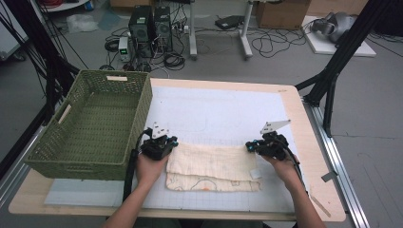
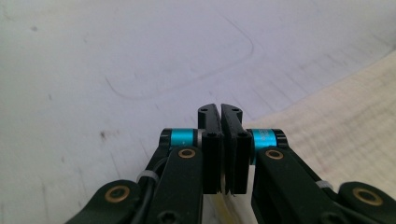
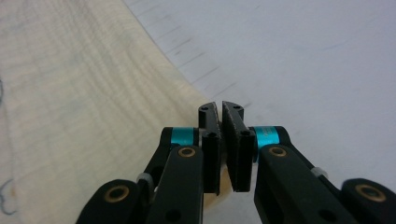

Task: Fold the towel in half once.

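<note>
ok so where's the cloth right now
In the high view the folded cloth lies on the white mat near the table's front edge, stretched between the left gripper and right gripper, just right of the green basket.

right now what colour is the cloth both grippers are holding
Cream, with faint orange and dark line markings; the cloth shows best in the high view.

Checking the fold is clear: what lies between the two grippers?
In the high view, the folded cream cloth alone spans the stretch from the left gripper to the right gripper.
</note>
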The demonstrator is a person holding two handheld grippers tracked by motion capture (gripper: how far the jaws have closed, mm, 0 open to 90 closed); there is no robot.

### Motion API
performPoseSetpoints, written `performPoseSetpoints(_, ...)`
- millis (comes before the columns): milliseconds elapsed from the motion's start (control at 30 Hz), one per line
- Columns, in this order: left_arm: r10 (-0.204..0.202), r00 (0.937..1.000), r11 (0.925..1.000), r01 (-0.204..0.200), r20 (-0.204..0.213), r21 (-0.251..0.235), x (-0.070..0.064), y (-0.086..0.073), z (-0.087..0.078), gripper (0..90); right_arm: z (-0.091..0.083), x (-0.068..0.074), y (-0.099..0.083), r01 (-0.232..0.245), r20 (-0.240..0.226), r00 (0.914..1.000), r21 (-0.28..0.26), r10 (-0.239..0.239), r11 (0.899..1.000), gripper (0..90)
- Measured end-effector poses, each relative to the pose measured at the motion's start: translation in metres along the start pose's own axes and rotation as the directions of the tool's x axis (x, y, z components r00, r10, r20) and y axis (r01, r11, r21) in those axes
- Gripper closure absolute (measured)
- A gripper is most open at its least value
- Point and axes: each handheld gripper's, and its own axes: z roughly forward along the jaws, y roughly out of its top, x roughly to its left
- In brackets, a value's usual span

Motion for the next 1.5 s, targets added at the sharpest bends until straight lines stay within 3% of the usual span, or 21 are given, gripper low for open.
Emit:
performPoseSetpoints(133,-0.015,0.9999,0.9993,0.015,0.002,-0.034,0.004,0.018,0.006,85.6,-0.009,-0.011,0.012,-0.031,0.044,0.9985,-0.054,0.033,0.998,86.1)
performPoseSetpoints(200,-0.036,0.9993,0.9983,0.036,-0.006,-0.045,0.006,0.019,0.006,76.6,-0.008,-0.016,0.013,-0.048,0.059,0.9969,-0.063,0.052,0.997,78.8)
performPoseSetpoints(233,-0.038,0.9993,0.9986,0.038,0.000,-0.036,0.007,0.019,0.006,73.1,-0.008,-0.017,0.012,-0.066,0.057,0.9959,-0.067,0.070,0.996,75.2)
performPoseSetpoints(300,-0.002,1.0000,1.0000,0.002,-0.003,-0.001,0.006,0.016,0.006,69.2,-0.007,-0.018,0.008,-0.092,0.034,0.9950,-0.064,0.094,0.994,69.5)
performPoseSetpoints(333,0.009,1.0000,1.0000,-0.009,0.000,0.004,0.006,0.014,0.005,67.3,-0.007,-0.017,0.006,-0.094,0.027,0.9950,-0.061,0.096,0.994,68.2)
performPoseSetpoints(433,-0.009,0.9998,0.9999,0.009,0.018,-0.012,0.004,0.008,0.000,64.9,-0.009,-0.009,0.000,-0.080,0.026,0.9963,-0.067,0.082,0.995,63.4)
performPoseSetpoints(567,0.029,0.9983,0.9995,-0.030,0.051,0.009,-0.004,0.002,-0.006,63.2,-0.014,0.003,-0.007,-0.056,0.008,0.9984,-0.076,0.056,0.996,59.2)
performPoseSetpoints(700,0.045,0.9958,0.9990,-0.044,0.080,-0.009,-0.009,-0.004,-0.017,63.2,-0.019,0.017,-0.014,-0.024,-0.018,0.9996,-0.074,0.023,0.997,57.9)
performPoseSetpoints(900,0.077,0.9904,0.9967,-0.079,0.115,0.016,-0.014,-0.020,-0.026,65.1,-0.020,0.032,-0.030,-0.008,-0.059,0.9982,-0.077,0.003,0.997,58.5)
performPoseSetpoints(1033,0.084,0.9882,0.9947,-0.091,0.128,0.048,-0.015,-0.029,-0.028,65.1,-0.016,0.040,-0.035,0.029,-0.065,0.9974,-0.038,-0.031,0.999,59.4)
performPoseSetpoints(1167,0.100,0.9809,0.9897,-0.115,0.167,0.085,-0.017,-0.034,-0.027,66.8,-0.010,0.041,-0.039,0.036,-0.085,0.9957,0.009,-0.035,0.999,61.2)
performPoseSetpoints(1233,0.100,0.9784,0.9855,-0.122,0.181,0.118,-0.019,-0.035,-0.023,67.3,-0.006,0.041,-0.040,0.045,-0.088,0.9952,0.028,-0.043,0.999,64.8)
performPoseSetpoints(1300,0.111,0.9774,0.9847,-0.133,0.180,0.113,-0.020,-0.036,-0.021,67.7,-0.004,0.042,-0.039,0.055,-0.083,0.9952,0.036,-0.052,0.998,69.3)
performPoseSetpoints(1500,0.135,0.9699,0.9798,-0.162,0.203,0.118,-0.024,-0.035,-0.020,86.8,-0.003,0.037,-0.039,0.028,-0.126,0.9917,0.028,-0.025,0.999,84.1)
